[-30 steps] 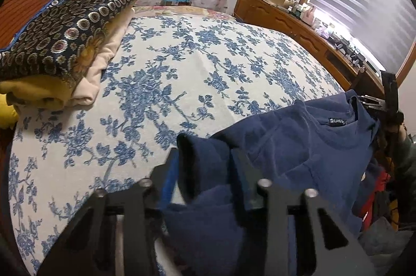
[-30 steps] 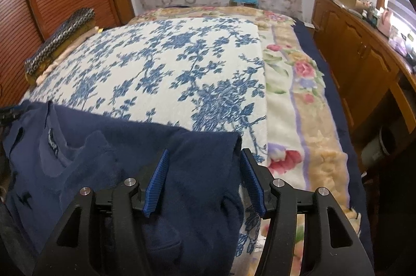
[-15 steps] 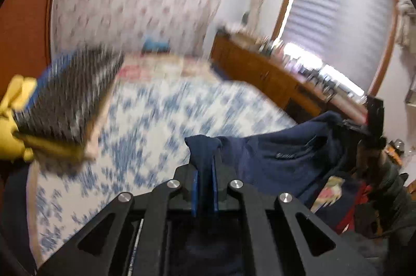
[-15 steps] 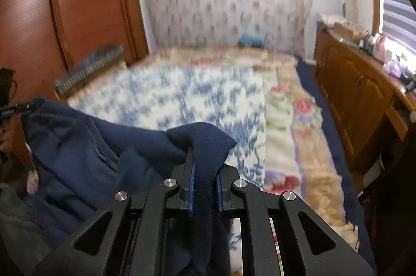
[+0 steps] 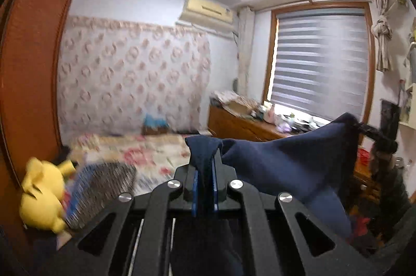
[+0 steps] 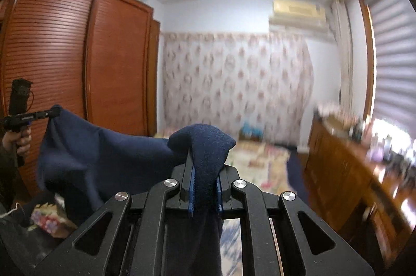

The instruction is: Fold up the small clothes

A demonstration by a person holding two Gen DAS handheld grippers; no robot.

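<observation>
Above the bed [image 5: 145, 148], a navy shirt [image 5: 286, 159] is stretched sideways between left tool [image 5: 204, 179] and right tool [image 6: 205, 187], each pinching one corner.

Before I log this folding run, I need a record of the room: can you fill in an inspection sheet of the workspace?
Surface: bed with floral cover, blurred, below the raised garment.
Job's things: navy garment lifted, stretched between both grippers.
Clutter: yellow plush toy beside patterned folded stack; small items crowd the wooden sideboard.
Grippers: left gripper shut on the garment; right gripper shut on it too.
Cables: nothing seen.
Surroundings: wooden wardrobe, air conditioner, window blind, ceiling light on.
</observation>
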